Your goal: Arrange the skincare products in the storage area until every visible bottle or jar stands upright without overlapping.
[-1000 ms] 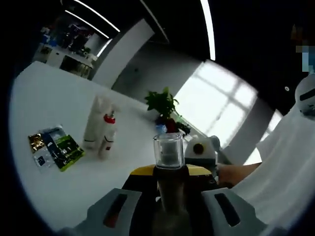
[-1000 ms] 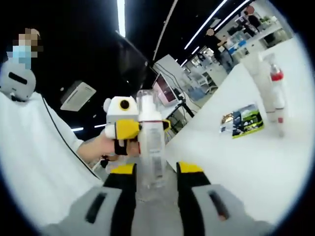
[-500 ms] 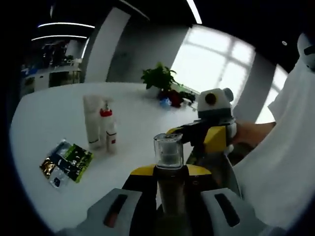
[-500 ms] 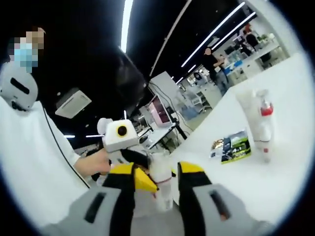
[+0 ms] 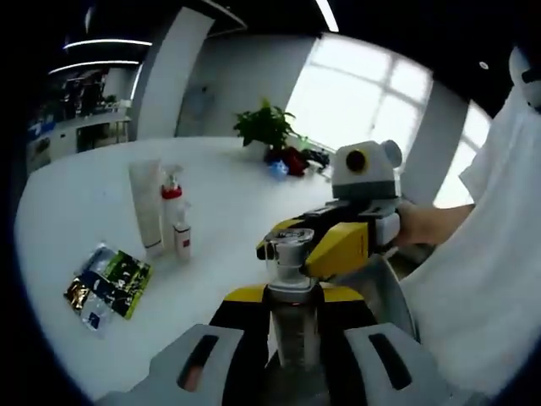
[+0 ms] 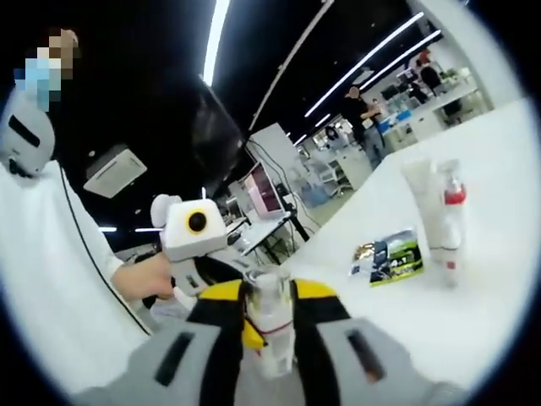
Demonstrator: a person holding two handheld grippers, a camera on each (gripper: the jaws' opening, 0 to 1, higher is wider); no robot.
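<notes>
Both grippers pinch one bottle (image 5: 293, 313): left gripper (image 5: 287, 355) low, right gripper (image 5: 317, 245) at its cap.

The left gripper view looks forward over its own tool (image 5: 287, 355) across the white worktop (image 5: 76, 203) toward bright windows. The right gripper view looks the opposite way along its tool (image 6: 269, 338), toward a dim hall. Both sit close above the worktop and share the tube (image 5: 145, 207) (image 6: 420, 207), the spray bottle (image 5: 173, 220) (image 6: 452, 222) and the sachets (image 5: 108, 275) (image 6: 387, 254).
</notes>
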